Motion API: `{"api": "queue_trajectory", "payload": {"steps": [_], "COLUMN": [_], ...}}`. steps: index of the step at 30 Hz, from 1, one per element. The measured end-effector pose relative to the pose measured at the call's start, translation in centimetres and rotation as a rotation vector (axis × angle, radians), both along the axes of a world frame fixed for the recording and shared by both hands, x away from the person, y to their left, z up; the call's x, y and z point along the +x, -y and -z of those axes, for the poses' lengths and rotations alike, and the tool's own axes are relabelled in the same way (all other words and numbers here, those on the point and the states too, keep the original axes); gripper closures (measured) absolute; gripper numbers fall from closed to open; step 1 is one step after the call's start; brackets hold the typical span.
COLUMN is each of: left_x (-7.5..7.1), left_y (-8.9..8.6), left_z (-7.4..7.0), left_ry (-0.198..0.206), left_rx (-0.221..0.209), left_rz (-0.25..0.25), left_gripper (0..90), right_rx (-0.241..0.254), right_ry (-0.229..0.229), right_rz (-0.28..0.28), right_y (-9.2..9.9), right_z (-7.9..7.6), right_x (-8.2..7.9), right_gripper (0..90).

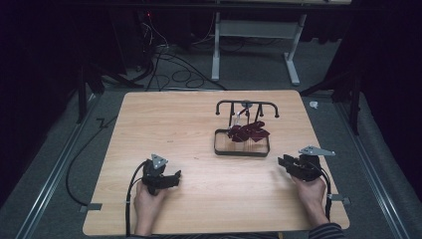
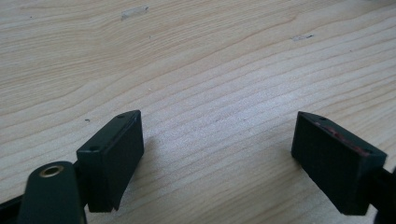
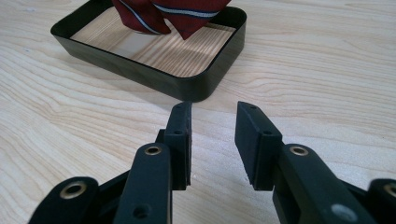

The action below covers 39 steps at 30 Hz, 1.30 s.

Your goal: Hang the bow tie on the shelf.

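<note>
**Grippers being held apart from the stand**

Right gripper [image 3: 212,140] is being held low over the table [image 1: 199,129] with jaws parted and empty, near the black tray [image 3: 205,86] beneath the red striped cloth [image 3: 187,14]. Left gripper [image 2: 217,163] is being rested wide open, well apart from it.

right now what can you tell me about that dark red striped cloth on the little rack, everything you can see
The dark red cloth looks like a necktie, with thin white-and-blue diagonal stripes showing in the right gripper view. It hangs bunched and folded from the black hanger rack, and its pointed ends droop over the rack's black tray base, whose floor looks like wood. How it is fastened to the bar is too small to tell. Neither gripper touches it; it sits toward the far right of the wooden table.
</note>
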<state>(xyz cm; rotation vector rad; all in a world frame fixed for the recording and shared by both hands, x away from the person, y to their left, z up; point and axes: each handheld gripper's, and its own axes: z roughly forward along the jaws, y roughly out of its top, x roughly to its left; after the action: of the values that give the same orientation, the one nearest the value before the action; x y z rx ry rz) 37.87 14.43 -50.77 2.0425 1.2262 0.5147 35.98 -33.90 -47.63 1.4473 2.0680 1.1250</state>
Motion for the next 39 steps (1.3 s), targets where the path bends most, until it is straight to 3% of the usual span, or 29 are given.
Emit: {"api": "queue_trajectory", "payload": {"steps": [8,20,39], "left_x": [0.0,0.0,0.0], "left_y": [0.0,0.0,0.0], "left_z": [0.0,0.0,0.0], "left_ry": [0.0,0.0,0.0], "left_rx": [0.0,0.0,0.001], "left_rz": [0.0,0.001,0.001], "left_gripper": [17.3,17.3,17.3], "right_rx": [-0.023,-0.1,-0.116], "right_ry": [0.007,0.011,0.001], "right_rz": [0.006,0.019,0.034], "right_y": [-0.6,-1.1,-1.3], "right_z": [0.4,1.2,2.3], "right_x": [0.3,0.8,0.6], "right_gripper": [67.7,64.5,59.8]}}
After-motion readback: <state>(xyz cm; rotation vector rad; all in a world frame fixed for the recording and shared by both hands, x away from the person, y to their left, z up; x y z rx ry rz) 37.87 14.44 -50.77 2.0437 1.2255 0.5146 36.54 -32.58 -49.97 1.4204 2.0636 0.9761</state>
